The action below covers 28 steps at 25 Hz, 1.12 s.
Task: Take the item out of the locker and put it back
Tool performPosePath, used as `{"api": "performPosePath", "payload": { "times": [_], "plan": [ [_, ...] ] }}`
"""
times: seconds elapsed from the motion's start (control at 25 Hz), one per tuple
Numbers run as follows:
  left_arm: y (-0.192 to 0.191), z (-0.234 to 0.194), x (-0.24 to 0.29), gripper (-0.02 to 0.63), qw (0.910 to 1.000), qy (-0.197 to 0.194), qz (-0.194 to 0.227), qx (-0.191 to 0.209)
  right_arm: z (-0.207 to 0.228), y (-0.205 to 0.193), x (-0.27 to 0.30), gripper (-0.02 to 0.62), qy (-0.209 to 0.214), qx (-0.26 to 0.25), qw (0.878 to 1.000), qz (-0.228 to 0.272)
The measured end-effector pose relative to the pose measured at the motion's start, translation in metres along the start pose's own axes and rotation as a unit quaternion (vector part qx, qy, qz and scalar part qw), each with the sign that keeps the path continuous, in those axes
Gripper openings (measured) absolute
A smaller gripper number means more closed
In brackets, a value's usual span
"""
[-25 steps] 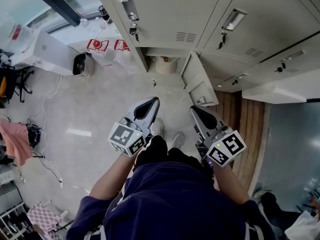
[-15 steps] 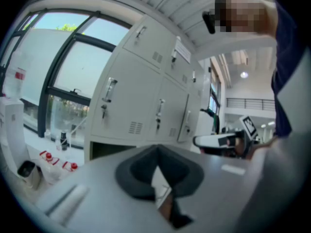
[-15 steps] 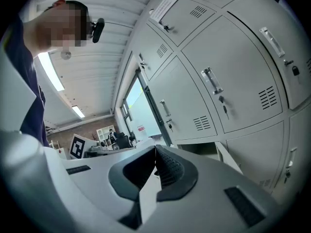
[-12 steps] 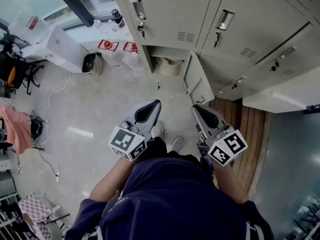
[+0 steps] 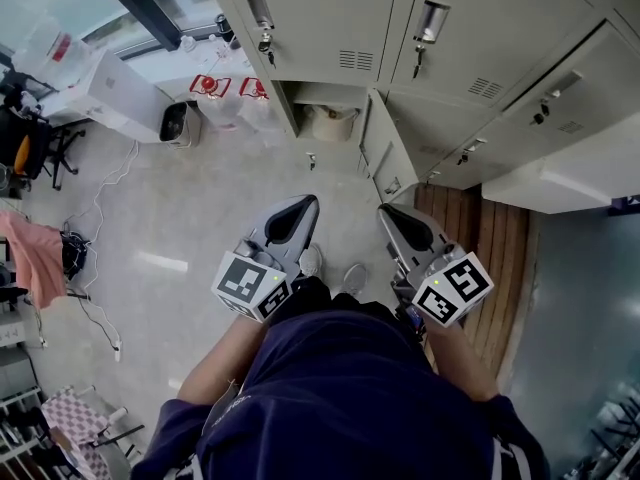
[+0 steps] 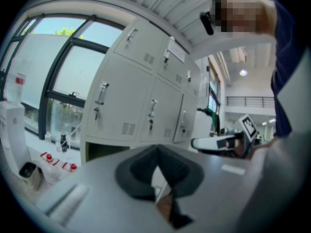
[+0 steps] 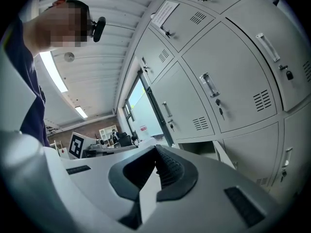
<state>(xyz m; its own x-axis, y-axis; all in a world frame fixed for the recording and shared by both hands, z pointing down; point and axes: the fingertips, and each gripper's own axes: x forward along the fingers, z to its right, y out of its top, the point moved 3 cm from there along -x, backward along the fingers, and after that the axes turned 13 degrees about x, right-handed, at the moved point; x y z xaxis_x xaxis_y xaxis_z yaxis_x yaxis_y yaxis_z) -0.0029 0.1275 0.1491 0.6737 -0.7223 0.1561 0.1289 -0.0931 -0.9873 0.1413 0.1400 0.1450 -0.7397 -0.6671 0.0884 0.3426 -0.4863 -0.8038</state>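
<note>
The lowest locker [image 5: 318,96] in the bank stands open, its door [image 5: 385,158] swung out to the right. Inside sits a cream, roll-shaped item [image 5: 330,123]. My left gripper [image 5: 300,208] and right gripper [image 5: 392,214] are held side by side in front of my body, well short of the locker, both pointing at it. Both are shut with nothing between the jaws. The left gripper [image 6: 158,149] view shows the dark locker opening [image 6: 104,152] low at left. In the right gripper [image 7: 156,148] view the opening [image 7: 201,149] and its door [image 7: 224,155] lie just past the jaws.
Closed locker doors [image 5: 320,18] with handles fill the wall above. To the left stand a white box [image 5: 110,98], a black bin [image 5: 175,123] and red-capped bottles [image 5: 225,88]. Cables [image 5: 100,208] trail over the pale floor. A wooden strip [image 5: 490,258] runs on the right.
Both grippers stay shut and keep almost the same place in front of me. Only the head view has shifted slightly against the lockers.
</note>
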Motion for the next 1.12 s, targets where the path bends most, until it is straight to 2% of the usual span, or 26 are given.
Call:
{"api": "performPosePath", "payload": {
  "times": [0.4,1.12],
  "plan": [
    [-0.004,-0.015,0.007,0.003,0.9999,-0.014,0.001,-0.006,0.003,-0.001,0.015,0.006,-0.013,-0.004,1.0,-0.01],
    [-0.019,-0.026,0.01,0.003,0.9996,-0.011,-0.011,-0.025,0.006,-0.004,0.031,0.006,-0.002,-0.002,1.0,-0.024]
  ]
}}
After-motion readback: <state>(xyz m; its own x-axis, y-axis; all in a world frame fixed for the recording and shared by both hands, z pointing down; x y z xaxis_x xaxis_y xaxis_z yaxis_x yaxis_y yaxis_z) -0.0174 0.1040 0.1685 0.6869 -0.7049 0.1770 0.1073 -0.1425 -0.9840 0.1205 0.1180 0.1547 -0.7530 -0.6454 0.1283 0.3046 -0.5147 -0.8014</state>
